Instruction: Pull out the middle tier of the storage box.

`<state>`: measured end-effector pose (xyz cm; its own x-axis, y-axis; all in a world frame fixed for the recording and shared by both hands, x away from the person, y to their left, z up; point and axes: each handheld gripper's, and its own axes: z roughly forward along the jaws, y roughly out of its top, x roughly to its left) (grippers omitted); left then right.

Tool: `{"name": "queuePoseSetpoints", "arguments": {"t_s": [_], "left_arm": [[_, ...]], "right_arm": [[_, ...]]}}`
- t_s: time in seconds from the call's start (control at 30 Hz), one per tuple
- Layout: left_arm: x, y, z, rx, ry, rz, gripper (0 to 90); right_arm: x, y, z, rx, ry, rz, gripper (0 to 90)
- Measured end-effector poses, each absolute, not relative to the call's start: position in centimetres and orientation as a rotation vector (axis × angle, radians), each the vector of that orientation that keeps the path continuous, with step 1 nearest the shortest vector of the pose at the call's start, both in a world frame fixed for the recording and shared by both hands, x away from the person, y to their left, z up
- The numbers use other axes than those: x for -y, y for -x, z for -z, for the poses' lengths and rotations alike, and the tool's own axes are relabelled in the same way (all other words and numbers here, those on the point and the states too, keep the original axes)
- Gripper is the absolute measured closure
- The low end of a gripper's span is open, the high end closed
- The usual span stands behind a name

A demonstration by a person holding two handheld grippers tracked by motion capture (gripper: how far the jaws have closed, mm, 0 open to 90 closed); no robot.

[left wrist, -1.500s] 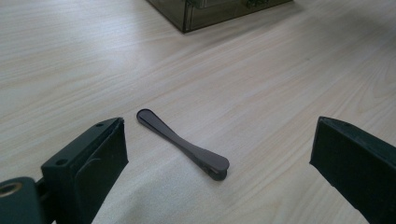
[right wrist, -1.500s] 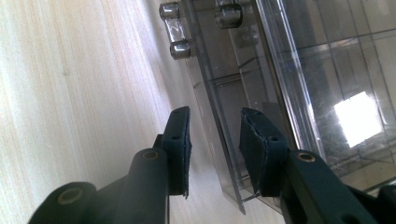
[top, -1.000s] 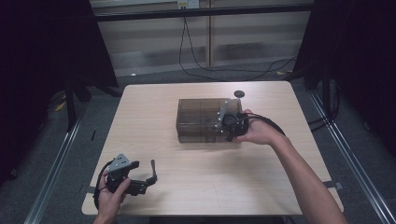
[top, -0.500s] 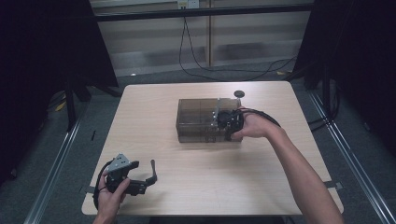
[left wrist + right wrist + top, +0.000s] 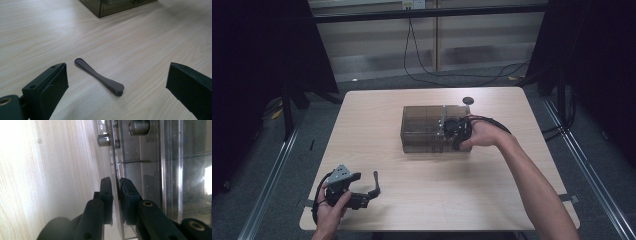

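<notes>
Evidently I had my right tongs (image 5: 115, 195) closing on the smoked plastic box's (image 5: 424, 125) thin wall to hold it. Left tongs (image 5: 117, 82) gaped idle over a dark clip (image 5: 99, 77) on the surface (image 5: 462, 195).

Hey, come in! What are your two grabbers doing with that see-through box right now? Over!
Right gripper just closing, pinching the clear box wall. Left gripper open over a dark spoon. Nothing blocking.

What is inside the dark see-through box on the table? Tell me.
Through the tinted walls of the box, partition lines show in the high view, and metal fittings show near the wall edge that the right gripper has just been closing on. Tint and glare hide whether the compartments hold anything.
</notes>
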<state>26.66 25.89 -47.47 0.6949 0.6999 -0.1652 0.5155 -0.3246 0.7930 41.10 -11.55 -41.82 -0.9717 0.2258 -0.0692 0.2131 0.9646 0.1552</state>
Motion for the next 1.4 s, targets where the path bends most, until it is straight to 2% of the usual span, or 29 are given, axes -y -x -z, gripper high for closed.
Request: {"name": "queuePoseSetpoints", "arguments": {"t_s": [0.2,1.4], "left_arm": [[-25.9,-26.7,47.5,-0.934,-2.002,-0.253,3.8],[-26.0,-26.7,47.5,-0.934,-2.001,-0.251,3.8]], "right_arm": [[11.6,-41.2,41.8,-3.034,-0.334,-0.211,85.9],[11.2,-40.0,41.5,-3.091,-0.269,-0.185,88.0]]}}
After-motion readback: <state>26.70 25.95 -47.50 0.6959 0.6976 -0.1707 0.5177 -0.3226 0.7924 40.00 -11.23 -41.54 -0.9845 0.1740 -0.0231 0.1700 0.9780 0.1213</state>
